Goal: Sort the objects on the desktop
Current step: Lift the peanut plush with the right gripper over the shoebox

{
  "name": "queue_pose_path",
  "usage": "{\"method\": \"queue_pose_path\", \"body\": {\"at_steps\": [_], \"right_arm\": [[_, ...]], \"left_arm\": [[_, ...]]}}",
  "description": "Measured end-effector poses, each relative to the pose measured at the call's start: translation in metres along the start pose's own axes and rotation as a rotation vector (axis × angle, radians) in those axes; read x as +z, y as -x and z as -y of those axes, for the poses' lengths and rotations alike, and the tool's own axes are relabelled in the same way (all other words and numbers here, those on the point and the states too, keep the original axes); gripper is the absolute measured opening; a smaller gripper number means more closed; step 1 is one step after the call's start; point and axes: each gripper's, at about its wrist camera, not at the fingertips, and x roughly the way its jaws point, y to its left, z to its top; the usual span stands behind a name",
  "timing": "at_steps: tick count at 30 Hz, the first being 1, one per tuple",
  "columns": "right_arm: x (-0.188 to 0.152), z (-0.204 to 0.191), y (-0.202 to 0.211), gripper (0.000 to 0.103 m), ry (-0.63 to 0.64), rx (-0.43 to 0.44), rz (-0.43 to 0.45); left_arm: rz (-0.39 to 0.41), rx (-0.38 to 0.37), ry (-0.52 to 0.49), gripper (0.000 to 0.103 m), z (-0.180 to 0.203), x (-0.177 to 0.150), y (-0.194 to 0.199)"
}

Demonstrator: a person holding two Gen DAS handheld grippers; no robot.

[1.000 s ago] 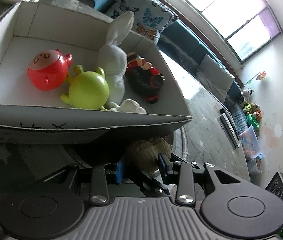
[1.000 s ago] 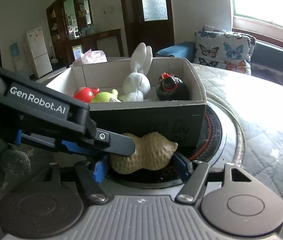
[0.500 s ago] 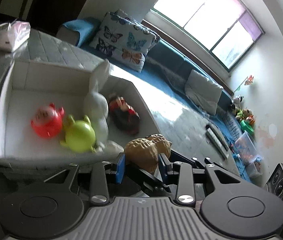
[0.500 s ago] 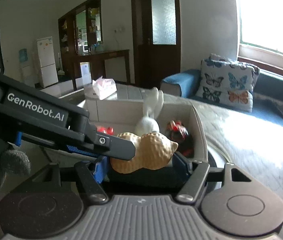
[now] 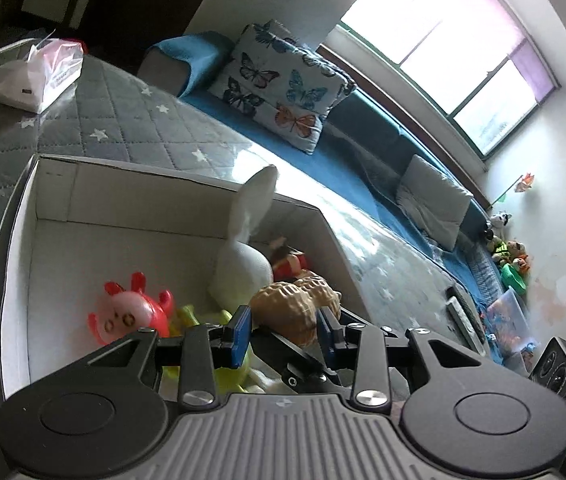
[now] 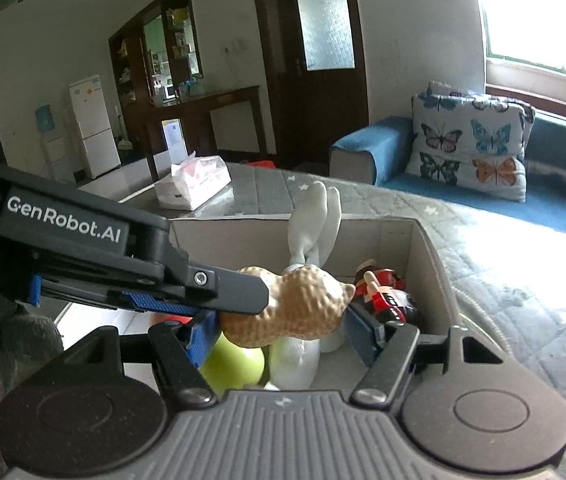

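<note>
Left gripper point(image 5: 283, 330) is clamped across the peanut toy point(image 5: 295, 308). Right gripper point(image 6: 283, 334) brackets the same toy end to end; whether its pads actually press can't be read, the left gripper's finger covers one end. The toy hangs above the cardboard box point(image 5: 19, 248), just ahead of and over the near wall.

Below the left gripper's left finger sits the red toy point(image 5: 131, 318), then the green ball point(image 6: 233, 364) directly under it, the white rabbit point(image 5: 243, 260) ahead, and the red-black figure point(image 6: 385, 296) beyond the right finger.

For a good drop:
- carry slightly forward, toward the bare floor left of the rabbit
- lower before letting go
- part one gripper first, not both
- keep fingers clear of the rabbit's ears
</note>
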Motion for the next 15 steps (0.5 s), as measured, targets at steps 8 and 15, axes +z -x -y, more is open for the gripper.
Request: {"method": "queue_pose_path", "body": {"at_steps": [8, 15], "right_arm": [[-0.003, 0.006, -0.020, 0.069, -0.003, -0.020, -0.051], [-0.005, 0.006, -0.014, 0.077, 0.010, -0.025, -0.066]], "left_arm": [[-0.041, 0.020, 0.008, 0.034, -0.011, 0.002, -0.024], [-0.049, 0.035, -0.017, 0.036, -0.006, -0.002, -0.029]]}}
